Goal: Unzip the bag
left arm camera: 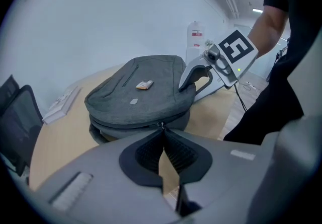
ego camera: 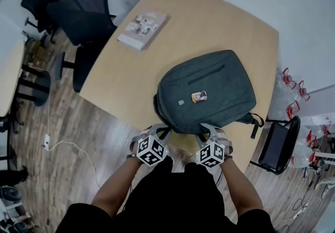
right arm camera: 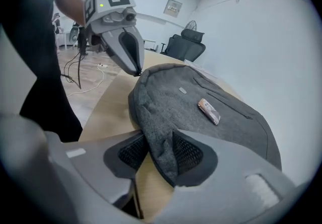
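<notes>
— Is any writing coming through anywhere?
— No, nothing is reading as words or numbers. The left marker cube (ego camera: pixel 151 151) and the right marker cube (ego camera: pixel 211 153) are showing only black-and-white square patterns.
— And the backpack (ego camera: pixel 225 96)?
— Its picture tag (ego camera: pixel 199 96) and grey patch (ego camera: pixel 181 102) are showing too small to read. The booklet (ego camera: pixel 142 29), the canister's red label (left arm camera: pixel 196 33) and the wall sign (right arm camera: pixel 173 7) are blurring out too.
</notes>
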`<state>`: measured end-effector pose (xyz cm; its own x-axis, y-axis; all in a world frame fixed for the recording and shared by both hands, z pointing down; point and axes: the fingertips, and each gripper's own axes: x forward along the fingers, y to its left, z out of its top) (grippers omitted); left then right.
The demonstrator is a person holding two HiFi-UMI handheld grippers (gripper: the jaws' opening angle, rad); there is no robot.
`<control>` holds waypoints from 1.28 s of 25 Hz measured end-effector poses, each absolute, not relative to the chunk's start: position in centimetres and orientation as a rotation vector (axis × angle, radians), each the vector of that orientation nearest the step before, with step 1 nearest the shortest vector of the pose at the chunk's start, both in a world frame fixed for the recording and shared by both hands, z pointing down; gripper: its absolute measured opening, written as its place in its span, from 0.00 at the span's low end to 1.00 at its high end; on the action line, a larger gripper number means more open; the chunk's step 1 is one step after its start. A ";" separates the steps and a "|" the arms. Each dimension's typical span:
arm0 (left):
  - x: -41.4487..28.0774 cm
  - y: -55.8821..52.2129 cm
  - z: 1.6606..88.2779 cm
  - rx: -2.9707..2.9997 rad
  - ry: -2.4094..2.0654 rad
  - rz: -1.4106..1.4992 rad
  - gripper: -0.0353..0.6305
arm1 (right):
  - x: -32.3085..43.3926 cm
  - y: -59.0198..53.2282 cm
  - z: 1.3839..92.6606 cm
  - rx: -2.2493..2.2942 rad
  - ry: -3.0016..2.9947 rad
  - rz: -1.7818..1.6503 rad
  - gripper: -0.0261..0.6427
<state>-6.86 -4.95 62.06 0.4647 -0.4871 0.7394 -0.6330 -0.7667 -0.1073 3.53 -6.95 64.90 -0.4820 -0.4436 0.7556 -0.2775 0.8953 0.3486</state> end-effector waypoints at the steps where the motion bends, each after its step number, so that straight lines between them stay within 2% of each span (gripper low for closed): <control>1: -6.8 -4.9 62.0 2.519 -0.985 1.170 0.09 | 3.1 -7.1 64.9 0.537 -2.103 -0.204 0.26; 13: -8.1 -5.7 62.1 2.449 -1.091 1.107 0.10 | -2.1 -8.3 65.0 0.701 -2.054 0.008 0.26; 22: -8.5 -6.0 62.5 2.442 -1.102 1.067 0.09 | -2.5 -6.3 63.6 0.404 -2.222 -0.043 0.31; 27: -8.7 -5.9 62.9 2.430 -1.109 1.065 0.09 | 1.6 -5.7 63.4 0.173 -2.129 -0.398 0.49; 32: -8.7 -5.9 63.0 2.424 -1.110 1.073 0.09 | 9.1 -9.5 65.0 0.141 -1.876 -0.578 0.53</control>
